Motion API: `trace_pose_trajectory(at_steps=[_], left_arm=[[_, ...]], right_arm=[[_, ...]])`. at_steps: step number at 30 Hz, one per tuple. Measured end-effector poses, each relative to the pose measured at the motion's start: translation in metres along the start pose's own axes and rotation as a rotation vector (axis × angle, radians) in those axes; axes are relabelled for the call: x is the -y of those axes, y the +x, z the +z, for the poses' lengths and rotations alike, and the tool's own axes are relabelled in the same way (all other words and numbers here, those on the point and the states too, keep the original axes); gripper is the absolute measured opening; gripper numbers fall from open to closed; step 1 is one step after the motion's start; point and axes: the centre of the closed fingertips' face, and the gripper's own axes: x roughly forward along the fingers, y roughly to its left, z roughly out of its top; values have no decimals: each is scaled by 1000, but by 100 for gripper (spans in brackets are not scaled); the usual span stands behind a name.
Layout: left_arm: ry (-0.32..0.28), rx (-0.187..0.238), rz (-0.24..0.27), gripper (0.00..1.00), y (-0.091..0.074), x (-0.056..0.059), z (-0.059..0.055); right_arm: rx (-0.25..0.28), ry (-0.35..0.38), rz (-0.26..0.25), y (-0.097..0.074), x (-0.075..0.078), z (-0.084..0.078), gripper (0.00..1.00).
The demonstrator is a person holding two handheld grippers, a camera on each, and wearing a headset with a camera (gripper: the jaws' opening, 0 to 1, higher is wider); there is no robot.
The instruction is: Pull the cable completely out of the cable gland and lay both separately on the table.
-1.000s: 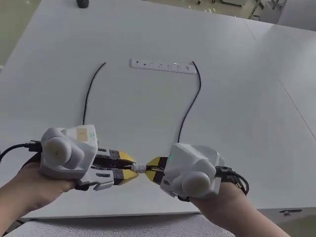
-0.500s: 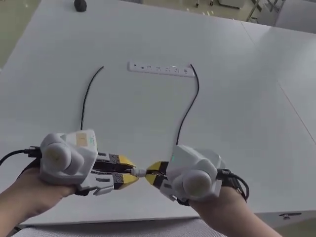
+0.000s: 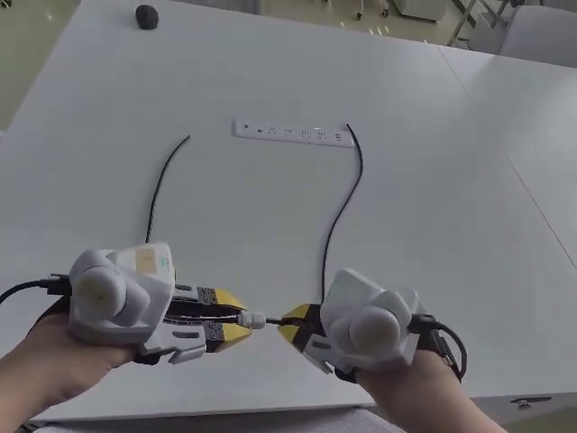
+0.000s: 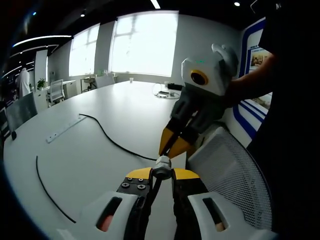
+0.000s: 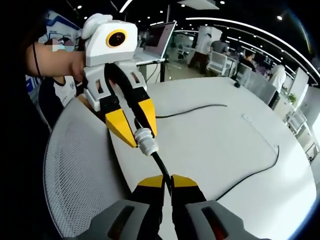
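Yellow jaw tips of the left gripper (image 3: 240, 317) are pressed onto the white cable gland (image 3: 253, 319), low in the head view and slightly left of centre. A short bare stretch of the black cable (image 3: 271, 320) comes out of the gland's right end. The right gripper (image 3: 287, 323) has its jaws pinched on that cable just beside the gland, without touching it. Both grippers hang above the near edge of the white table (image 3: 433, 180) (the gland is not resting on it).

In the right gripper view the cable rises from between that gripper's own closed tips, in the lower middle, up to the gland. The left gripper comes down there from the upper left. In the left gripper view the gland sits clamped between the two tips at bottom centre.

Further up the head view a white power strip (image 3: 293, 133) lies across the table. A long black lead (image 3: 343, 207) runs from its right end down behind the right gripper; I cannot tell whether it is the same cable. Another black wire (image 3: 160, 185) lies at left, and a small dark object (image 3: 146, 15) sits at the upper left.
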Motion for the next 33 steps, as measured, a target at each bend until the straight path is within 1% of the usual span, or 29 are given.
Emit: trace_pose_trajectory(at_steps=[6, 13, 19, 22, 26, 33], left_arm=[[-1, -2, -1, 15, 1, 0, 0], [-4, 1, 1, 15, 2, 1, -1], [-18, 12, 4, 15, 2, 2, 0], [-18, 9, 2, 15, 2, 2, -1], [-19, 10, 4, 15, 2, 2, -2], [-18, 4, 10, 15, 0, -2, -3]], right_arm=[[-13, 46, -17, 1, 4, -8, 0], [-30, 119, -39, 1, 10, -18, 0], [-43, 234, -54, 0, 18, -30, 0], [-54, 243, -55, 1, 18, -33, 0], [-50, 224, -50, 1, 16, -33, 0], [-46, 230, -34, -1, 14, -31, 1]])
